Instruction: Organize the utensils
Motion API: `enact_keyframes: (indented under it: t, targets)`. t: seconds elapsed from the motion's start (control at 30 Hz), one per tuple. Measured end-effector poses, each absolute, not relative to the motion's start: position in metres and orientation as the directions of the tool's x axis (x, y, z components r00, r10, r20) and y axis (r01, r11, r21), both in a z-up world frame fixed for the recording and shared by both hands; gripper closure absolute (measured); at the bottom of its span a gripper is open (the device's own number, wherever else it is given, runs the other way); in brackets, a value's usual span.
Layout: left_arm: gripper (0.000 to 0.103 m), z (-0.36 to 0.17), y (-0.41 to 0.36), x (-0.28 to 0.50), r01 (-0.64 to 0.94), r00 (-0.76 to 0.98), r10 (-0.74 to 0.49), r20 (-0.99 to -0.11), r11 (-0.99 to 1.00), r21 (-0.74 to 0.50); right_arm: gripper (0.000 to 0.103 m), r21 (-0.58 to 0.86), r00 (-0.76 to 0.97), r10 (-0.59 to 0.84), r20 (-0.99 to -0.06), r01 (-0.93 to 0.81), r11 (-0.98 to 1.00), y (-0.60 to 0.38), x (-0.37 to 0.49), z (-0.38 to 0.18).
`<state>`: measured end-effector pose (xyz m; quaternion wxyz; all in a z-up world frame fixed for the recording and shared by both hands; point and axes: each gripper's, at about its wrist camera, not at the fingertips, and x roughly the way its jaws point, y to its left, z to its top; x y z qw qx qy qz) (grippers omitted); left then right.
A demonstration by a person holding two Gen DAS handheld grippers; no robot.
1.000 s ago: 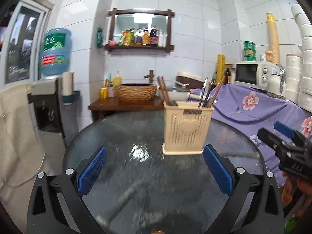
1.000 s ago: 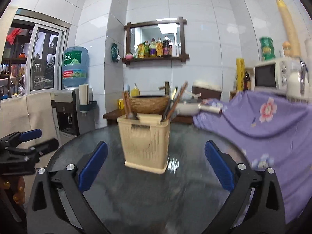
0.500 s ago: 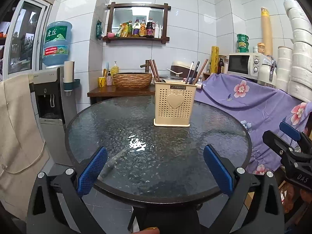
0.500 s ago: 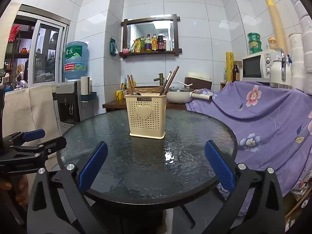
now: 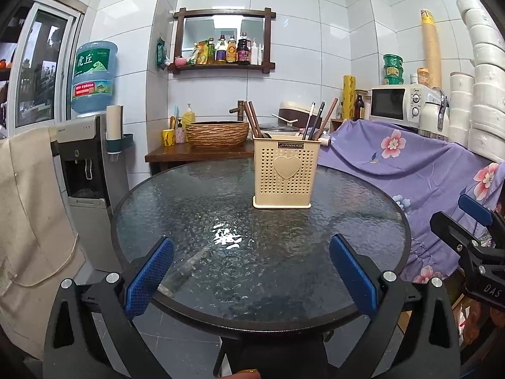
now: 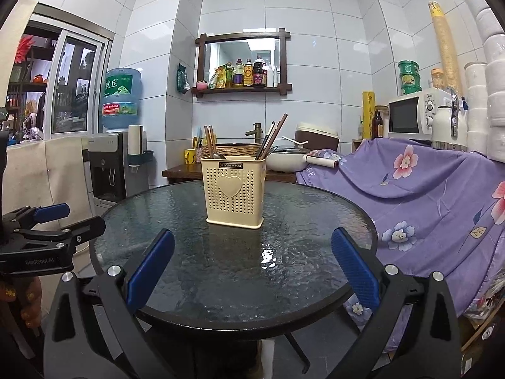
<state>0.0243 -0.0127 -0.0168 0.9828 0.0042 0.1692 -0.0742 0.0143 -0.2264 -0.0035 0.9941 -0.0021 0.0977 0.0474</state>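
Note:
A beige perforated utensil holder (image 5: pixel 285 175) with a heart on its front stands upright on the round dark glass table (image 5: pixel 189 221). It holds chopsticks (image 5: pixel 253 119) on its left side and several darker utensils (image 5: pixel 318 120) on its right. The holder also shows in the right wrist view (image 6: pixel 235 189), with chopsticks (image 6: pixel 210 140) sticking out. My left gripper (image 5: pixel 251 271) is open and empty, held back over the table's near edge. My right gripper (image 6: pixel 251 267) is open and empty, also at the near edge. Each gripper shows at the side of the other's view.
A purple floral cloth (image 5: pixel 426 170) covers furniture right of the table. A water dispenser (image 5: pixel 85 158) stands at the left. Behind the table are a wooden counter with a woven basin (image 5: pixel 216 132), a pot (image 6: pixel 288 158) and a microwave (image 5: pixel 397 105).
Both grippers have pulled back from the utensil holder, which now looks smaller and farther away. The table's near edge has come into view. Both stay open and empty.

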Motion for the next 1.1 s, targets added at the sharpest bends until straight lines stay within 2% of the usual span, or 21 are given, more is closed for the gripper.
enact_keyframes:
  t: [1.1]
  targets:
    - [0.006,-0.0159,-0.0192,0.0257,0.146,0.931,-0.144,-0.334,0.989,-0.018,0.005,0.029,0.976,0.095,-0.197,-0.091,0.995,-0.2249,0.0134,-0.0057]
